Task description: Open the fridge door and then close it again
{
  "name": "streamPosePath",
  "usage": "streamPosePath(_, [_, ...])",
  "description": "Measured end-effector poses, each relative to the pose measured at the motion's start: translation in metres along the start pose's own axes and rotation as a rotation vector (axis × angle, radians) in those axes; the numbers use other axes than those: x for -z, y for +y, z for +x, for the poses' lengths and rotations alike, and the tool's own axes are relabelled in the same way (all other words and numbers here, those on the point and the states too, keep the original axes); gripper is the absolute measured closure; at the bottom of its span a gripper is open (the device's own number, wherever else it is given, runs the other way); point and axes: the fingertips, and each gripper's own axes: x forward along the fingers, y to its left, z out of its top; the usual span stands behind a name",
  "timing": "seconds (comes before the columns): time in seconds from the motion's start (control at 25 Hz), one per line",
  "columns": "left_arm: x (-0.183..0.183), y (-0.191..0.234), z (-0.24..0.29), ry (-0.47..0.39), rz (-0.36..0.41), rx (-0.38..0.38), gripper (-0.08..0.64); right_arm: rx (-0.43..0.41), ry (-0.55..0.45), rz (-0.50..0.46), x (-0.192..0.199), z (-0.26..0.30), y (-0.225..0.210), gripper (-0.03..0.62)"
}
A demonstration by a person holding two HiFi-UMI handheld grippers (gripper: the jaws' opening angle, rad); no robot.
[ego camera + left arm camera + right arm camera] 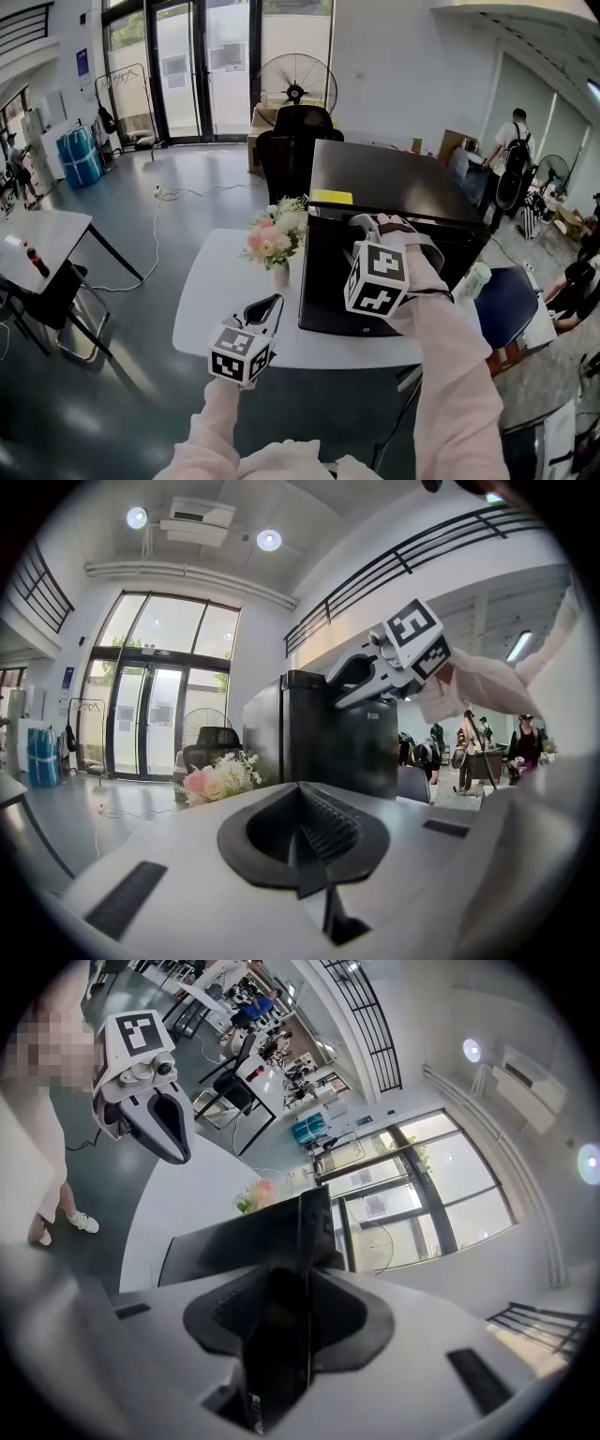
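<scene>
A black mini fridge [394,183] stands on the white table [220,281], its door [328,281] facing me. My right gripper [367,227] reaches down over the door's top front edge. In the right gripper view the dark door panel [244,1241] runs between the jaws of that gripper [305,1321], which are closed on it. Whether the door is ajar I cannot tell. My left gripper [267,307] hovers over the table left of the fridge, shut and holding nothing. The left gripper view shows its pads [323,822] meeting, with the fridge [319,738] and right gripper [349,679] ahead.
A small vase of pink and white flowers [278,236] stands on the table just left of the fridge. Behind are a black chair [298,141] and a floor fan [297,84]. A blue chair [502,305] stands at the right. People stand at the far right.
</scene>
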Motion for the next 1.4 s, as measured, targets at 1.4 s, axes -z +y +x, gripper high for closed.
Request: streamPosePath(1.4, [-0.015,-0.015,0.011,-0.029,0.014,0.069,0.549,0.267,-0.156,0.265,0.032,-0.060,-0.010,0.485])
